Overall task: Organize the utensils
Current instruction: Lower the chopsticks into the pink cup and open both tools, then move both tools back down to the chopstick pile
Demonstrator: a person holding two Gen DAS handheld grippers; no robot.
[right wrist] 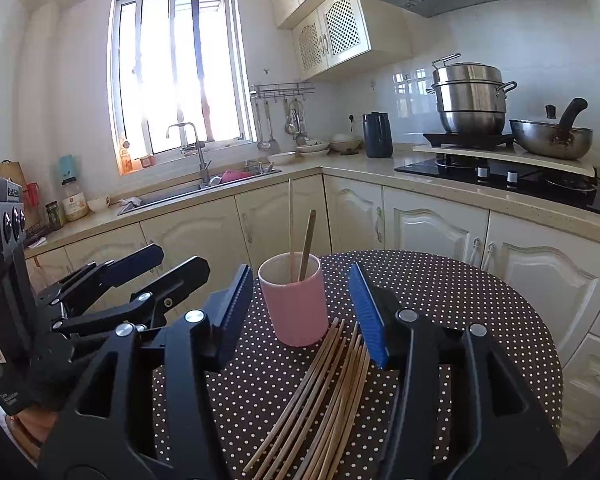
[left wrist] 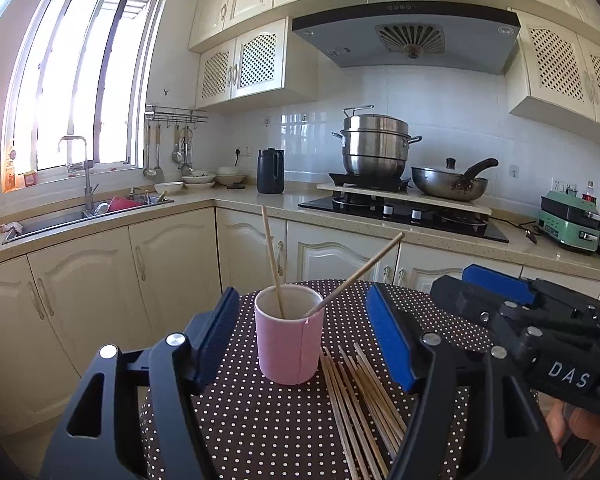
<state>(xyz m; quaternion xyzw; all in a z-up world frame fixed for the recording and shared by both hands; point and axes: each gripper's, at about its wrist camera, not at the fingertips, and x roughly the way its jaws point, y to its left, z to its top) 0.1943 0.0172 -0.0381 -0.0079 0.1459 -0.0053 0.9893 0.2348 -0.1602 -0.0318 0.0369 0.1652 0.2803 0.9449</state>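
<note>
- Pink cup (left wrist: 289,336) stands upright on the dotted table (left wrist: 440,312), mouth up, so sticks dropped in stay put.
- Two chopsticks (left wrist: 271,258) already stand in it, leaning on the rim, long axes near vertical and splayed apart in the left view.
- The loose bundle (right wrist: 324,392) lies flat just beside the cup, tips toward it, fanning toward the camera.
- Left gripper (left wrist: 304,336) and right gripper (right wrist: 300,312) both spread, nothing pinched. My guess: ready for the next grab.
</note>
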